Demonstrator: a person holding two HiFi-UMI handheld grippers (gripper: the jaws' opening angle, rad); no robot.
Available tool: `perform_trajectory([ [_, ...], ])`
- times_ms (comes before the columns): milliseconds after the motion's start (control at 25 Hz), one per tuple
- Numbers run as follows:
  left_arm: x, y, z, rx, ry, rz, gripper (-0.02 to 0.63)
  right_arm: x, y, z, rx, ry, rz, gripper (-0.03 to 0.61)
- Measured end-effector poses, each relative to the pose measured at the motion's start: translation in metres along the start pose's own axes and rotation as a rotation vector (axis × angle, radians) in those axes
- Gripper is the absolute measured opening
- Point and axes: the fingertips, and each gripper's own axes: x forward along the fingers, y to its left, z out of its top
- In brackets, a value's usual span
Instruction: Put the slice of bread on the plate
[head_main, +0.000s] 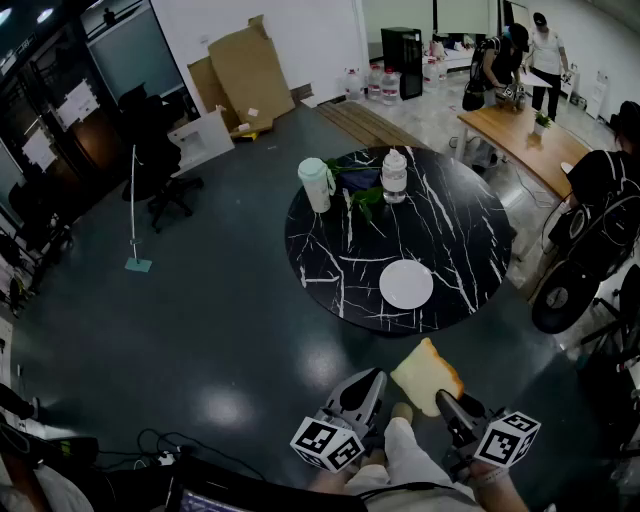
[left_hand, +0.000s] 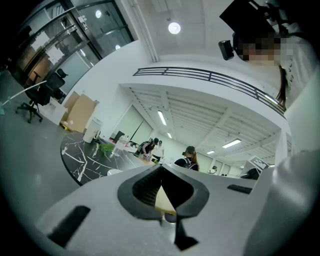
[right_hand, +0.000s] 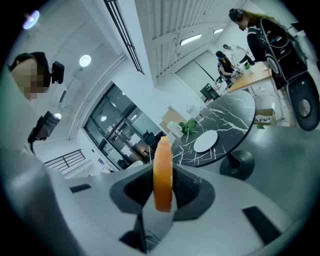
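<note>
A slice of bread (head_main: 425, 375) with an orange-brown crust stands on edge between the pads of my right gripper (head_main: 447, 402), which is shut on it. In the right gripper view the slice (right_hand: 162, 172) rises upright out of the jaws. The white plate (head_main: 406, 284) lies bare near the front edge of the round black marble table (head_main: 450, 220), a short way ahead of the bread; it also shows in the right gripper view (right_hand: 206, 141). My left gripper (head_main: 368, 385) hangs just left of the bread, shut with nothing in it. Past its jaws the slice (left_hand: 164, 200) shows.
A white pitcher (head_main: 316, 185), a clear bottle (head_main: 394, 176) and a green plant (head_main: 365, 198) stand at the table's far side. Two people stand by a wooden table (head_main: 520, 140) at the back right. Dark gear (head_main: 590, 250) sits right, an office chair (head_main: 165, 190) left.
</note>
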Motion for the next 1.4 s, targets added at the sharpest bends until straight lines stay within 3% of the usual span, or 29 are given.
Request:
perform_trajectory([
  [840,0.12,0.071,0.002,0.027,0.007,0.072,0.008,0.093,-0.086,0.075,0.048,0.094,0.037,0.092],
  [1400,0.175,0.122,-0.016,0.013,-0.005,0.123,0.008,0.16,-0.147,0.099,0.137,0.141,0.024,0.091],
])
